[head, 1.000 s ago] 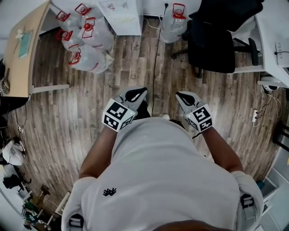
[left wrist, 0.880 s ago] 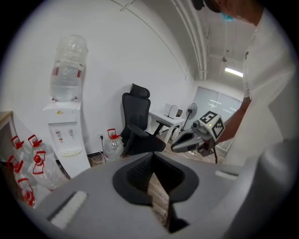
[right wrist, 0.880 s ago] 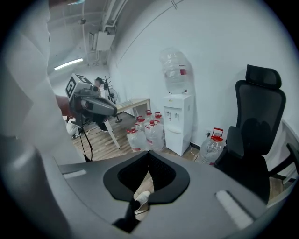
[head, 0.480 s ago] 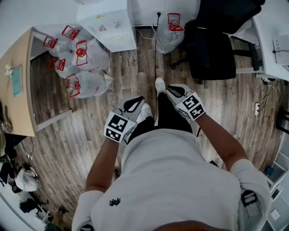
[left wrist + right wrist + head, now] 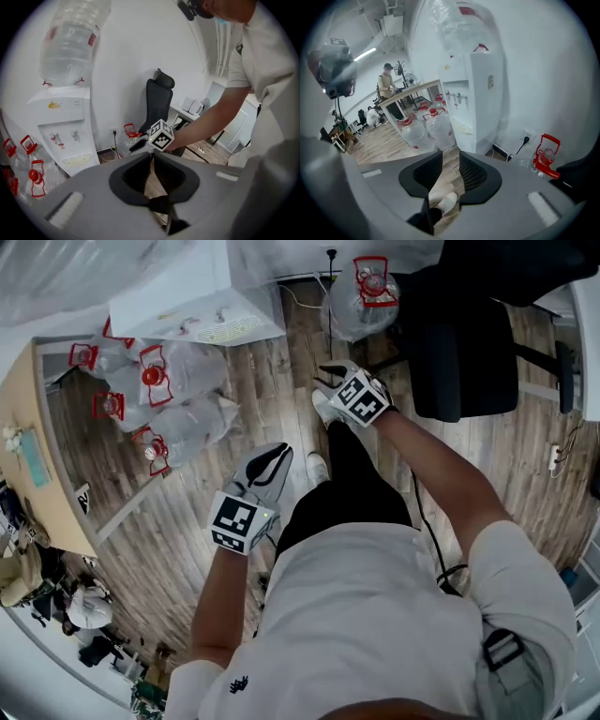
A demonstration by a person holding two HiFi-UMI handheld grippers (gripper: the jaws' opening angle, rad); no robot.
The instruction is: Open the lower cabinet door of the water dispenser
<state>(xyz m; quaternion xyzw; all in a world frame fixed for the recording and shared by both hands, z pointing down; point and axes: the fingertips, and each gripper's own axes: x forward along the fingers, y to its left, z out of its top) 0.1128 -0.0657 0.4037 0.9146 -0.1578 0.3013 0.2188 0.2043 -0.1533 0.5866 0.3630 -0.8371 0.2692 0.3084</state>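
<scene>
Left gripper [image 5: 279, 452] is held low over the wood floor [image 5: 178, 521] beside the person's leg, its jaws brought together at the tips with nothing caught between them. Right gripper [image 5: 325, 377] is stretched further forward towards the wall, its jaws parted by a narrow gap in which only floorboards and a white shoe [image 5: 446, 202] are framed; nothing is gripped. The water dispenser [image 5: 202, 307], white and topped by an upturned clear bottle [image 5: 70, 42], is stood against the wall ahead and to the left of the right gripper, and is touched by neither gripper. Its taps and drip grille [image 5: 461, 125] are shown in the right gripper view, while the lower cabinet door is masked by the grey gripper bodies in both gripper views and hidden beneath the machine's top in the head view, so whether it is open or shut cannot be told. Clear jugs with red caps [image 5: 155, 390] are piled on the floor to the dispenser's left, between it and a wooden desk [image 5: 42, 465]; one more jug [image 5: 366, 292] is set to its right, near a wall plug [image 5: 330, 253] and a black office chair [image 5: 464, 343]. In the left gripper view the right gripper's marker cube [image 5: 161, 136] is caught ahead, at the end of a bare forearm.
</scene>
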